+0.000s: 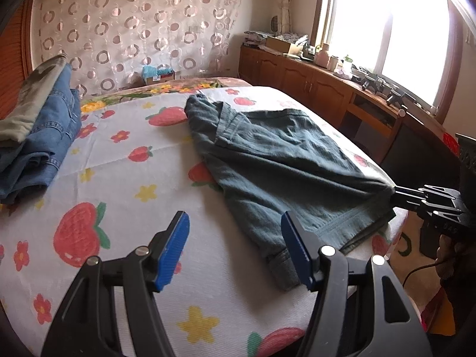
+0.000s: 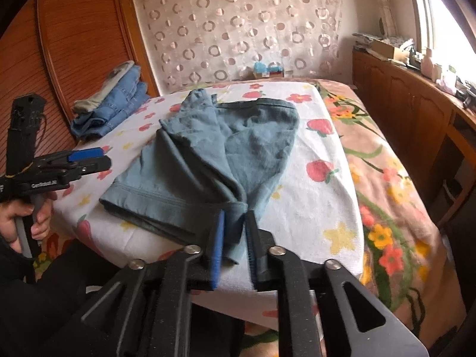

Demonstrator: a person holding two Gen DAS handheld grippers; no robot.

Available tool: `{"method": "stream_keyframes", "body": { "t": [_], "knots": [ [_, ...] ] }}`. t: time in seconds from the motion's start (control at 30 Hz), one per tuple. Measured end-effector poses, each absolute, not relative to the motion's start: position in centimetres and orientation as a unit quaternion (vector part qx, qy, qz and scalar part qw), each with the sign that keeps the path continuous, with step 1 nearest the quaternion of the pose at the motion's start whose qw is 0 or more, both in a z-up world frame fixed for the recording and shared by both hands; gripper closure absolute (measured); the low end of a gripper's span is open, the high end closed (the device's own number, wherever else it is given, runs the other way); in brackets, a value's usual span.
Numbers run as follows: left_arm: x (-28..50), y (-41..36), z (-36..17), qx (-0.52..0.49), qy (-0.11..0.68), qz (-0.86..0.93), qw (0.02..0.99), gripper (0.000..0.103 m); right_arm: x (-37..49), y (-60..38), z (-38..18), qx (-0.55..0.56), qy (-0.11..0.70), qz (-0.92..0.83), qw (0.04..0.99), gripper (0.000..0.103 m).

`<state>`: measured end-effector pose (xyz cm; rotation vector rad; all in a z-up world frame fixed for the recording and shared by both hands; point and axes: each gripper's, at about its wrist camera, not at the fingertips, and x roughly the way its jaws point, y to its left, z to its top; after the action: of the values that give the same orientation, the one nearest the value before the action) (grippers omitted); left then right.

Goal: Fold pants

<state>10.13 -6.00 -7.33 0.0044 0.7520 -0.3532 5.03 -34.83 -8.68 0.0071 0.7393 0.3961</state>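
The pants [image 2: 208, 154] run from the near bed edge to far-left; a near corner sits between the right gripper's [image 2: 233, 238] slackened fingers, while the left gripper [image 1: 235, 250] is held spread and empty.

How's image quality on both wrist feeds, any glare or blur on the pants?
Left wrist: window blown out white, pants sharp but dark. Right wrist: pants evenly lit, slightly soft; glare only at the frame's right edge. Both views bend at the edges.

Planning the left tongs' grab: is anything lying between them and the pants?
Nothing visible. Only bare sheet lies between the open left tongs and the pants, whose near hem is already beside one finger.
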Motion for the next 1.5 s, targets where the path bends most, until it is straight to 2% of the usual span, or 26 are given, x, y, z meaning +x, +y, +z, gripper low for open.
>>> {"method": "stream_keyframes", "body": {
  "t": [0.17, 0.67, 1.5],
  "knots": [
    [9.9, -5.2, -6.2, -0.005, 0.349, -0.164, 0.923, 0.04, 5.2, -34.7, -7.0, -0.001, 0.341, 0.196, 0.92, 0.076],
    [10.0, -2.2, -4.8, -0.016, 0.332, -0.137, 0.933, 0.04, 11.0, -28.3, -4.2, -0.023, 0.323, 0.254, 0.911, 0.075],
    [10.2, 0.5, -5.9, -0.035, 0.337, -0.121, 0.933, 0.04, 21.6, -17.5, -8.3, -0.094, 0.409, 0.297, 0.858, 0.076]
  ]
}}
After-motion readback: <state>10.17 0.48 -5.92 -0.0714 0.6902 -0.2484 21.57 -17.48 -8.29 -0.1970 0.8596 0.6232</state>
